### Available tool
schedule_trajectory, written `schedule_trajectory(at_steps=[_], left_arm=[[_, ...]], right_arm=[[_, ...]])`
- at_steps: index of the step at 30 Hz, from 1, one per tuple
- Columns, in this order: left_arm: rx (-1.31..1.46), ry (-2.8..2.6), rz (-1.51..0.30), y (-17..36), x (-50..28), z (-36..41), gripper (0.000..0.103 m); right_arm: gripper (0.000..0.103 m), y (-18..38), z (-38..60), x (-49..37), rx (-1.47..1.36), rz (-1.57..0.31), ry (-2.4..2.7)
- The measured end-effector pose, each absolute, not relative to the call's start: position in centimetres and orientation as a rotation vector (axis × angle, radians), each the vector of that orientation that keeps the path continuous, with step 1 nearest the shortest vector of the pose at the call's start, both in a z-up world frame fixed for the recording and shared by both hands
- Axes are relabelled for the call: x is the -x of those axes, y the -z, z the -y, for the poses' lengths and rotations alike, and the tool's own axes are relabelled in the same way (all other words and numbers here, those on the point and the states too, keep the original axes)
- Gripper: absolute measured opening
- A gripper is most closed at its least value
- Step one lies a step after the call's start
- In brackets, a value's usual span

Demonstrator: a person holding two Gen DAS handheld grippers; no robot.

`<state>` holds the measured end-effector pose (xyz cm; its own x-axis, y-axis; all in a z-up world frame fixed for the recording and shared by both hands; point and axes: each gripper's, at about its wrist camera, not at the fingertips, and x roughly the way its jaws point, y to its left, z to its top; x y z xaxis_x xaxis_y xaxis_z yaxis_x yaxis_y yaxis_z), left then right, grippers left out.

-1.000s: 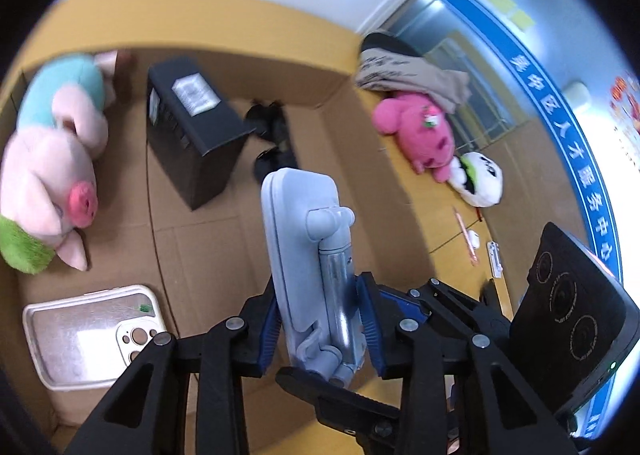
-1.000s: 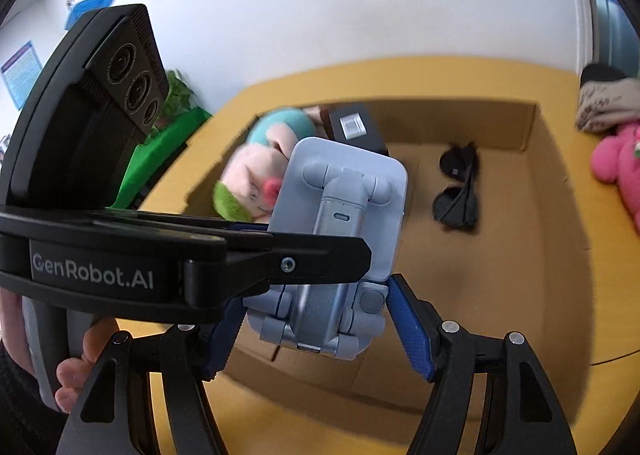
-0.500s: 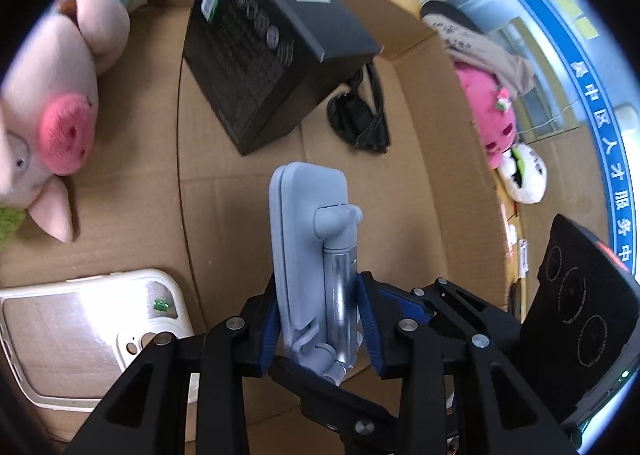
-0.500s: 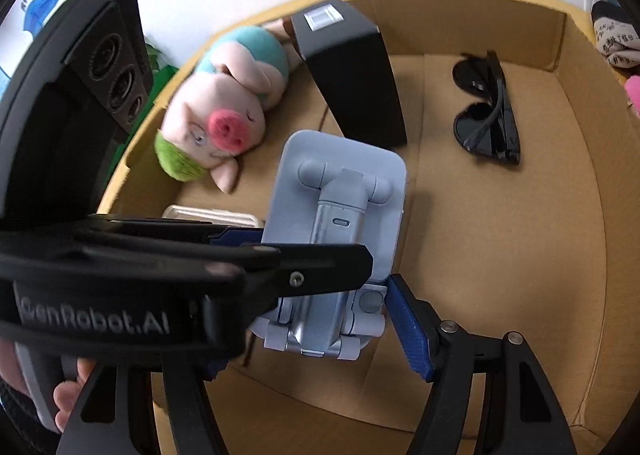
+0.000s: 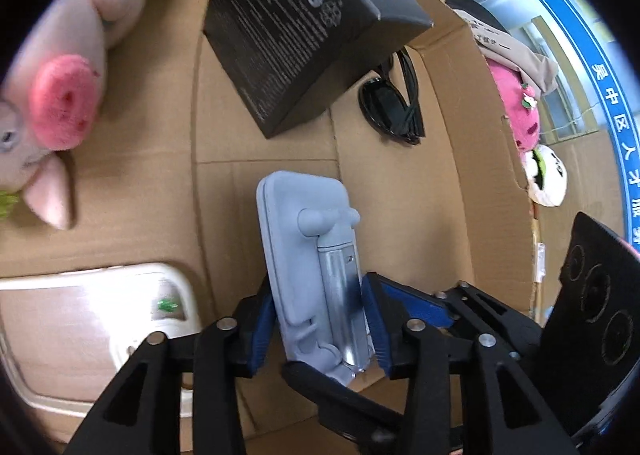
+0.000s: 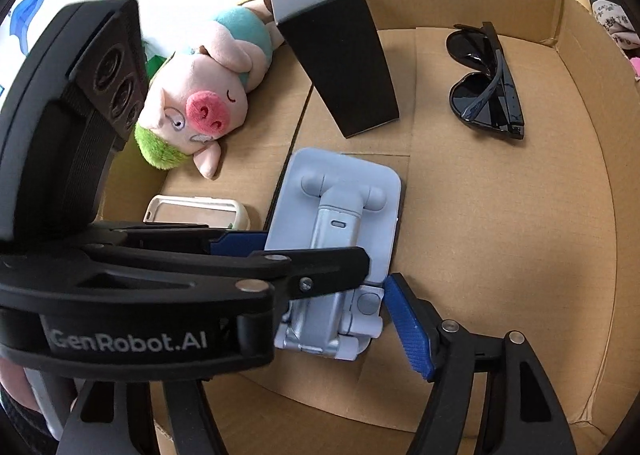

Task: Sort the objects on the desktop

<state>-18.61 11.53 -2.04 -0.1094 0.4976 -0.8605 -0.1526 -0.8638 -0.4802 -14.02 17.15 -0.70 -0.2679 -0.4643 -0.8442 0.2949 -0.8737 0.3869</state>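
Note:
A pale blue folded phone stand [image 5: 316,267] is held low inside a cardboard box [image 5: 476,159], close to its floor. My left gripper [image 5: 316,319] is shut on the stand's lower end, blue pads on both its sides. In the right wrist view the stand [image 6: 340,223] sits between my right gripper's open jaws [image 6: 332,307]; the right blue pad [image 6: 408,327] stands apart from it. The left gripper's body [image 6: 140,267] crosses in front and hides the right gripper's left finger.
In the box lie a pink pig plush [image 6: 200,95], a black carton [image 6: 340,63], black sunglasses [image 6: 488,87] and a cream phone case [image 5: 92,319]. Outside the box, a pink plush [image 5: 516,111] and a white plush [image 5: 546,175] lie on the table.
Both grippers have moved down into the box with the phone stand. The stand is now close to the box floor. The right gripper's pad now stands apart from the stand.

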Motion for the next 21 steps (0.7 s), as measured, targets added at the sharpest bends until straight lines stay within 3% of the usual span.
schedule_trajectory(at_steps=[5, 7, 9, 13, 21], left_arm=[[1.455, -2.31, 0.314, -3.7, 15.4, -9.4, 0.048], [1.256, -2.484, 0.26, -6.6, 12.7, -8.3, 0.06], [1.05, -2.676, 0.154, -8.6, 9.2, -7.5, 0.085], [0.843, -2.928, -0.054, -8.1, 4.3, -6.9, 0.085], [0.876, -3.006, -0.083, -1.2, 1.9, -5.8, 0.086]], right_arm=[[0.103, -3.7, -19.2, 10.7, -1.295, 0.127, 2.383], [0.103, -5.4, -20.4, 7.9, -1.155, 0.071, 2.516], [0.103, -6.1, -21.2, 4.9, -1.016, -0.004, 2.632], [0.103, -5.5, -21.4, 0.3, -0.798, -0.166, 2.804], [0.103, -2.2, -21.2, 0.7, -0.847, -0.034, 2.825]])
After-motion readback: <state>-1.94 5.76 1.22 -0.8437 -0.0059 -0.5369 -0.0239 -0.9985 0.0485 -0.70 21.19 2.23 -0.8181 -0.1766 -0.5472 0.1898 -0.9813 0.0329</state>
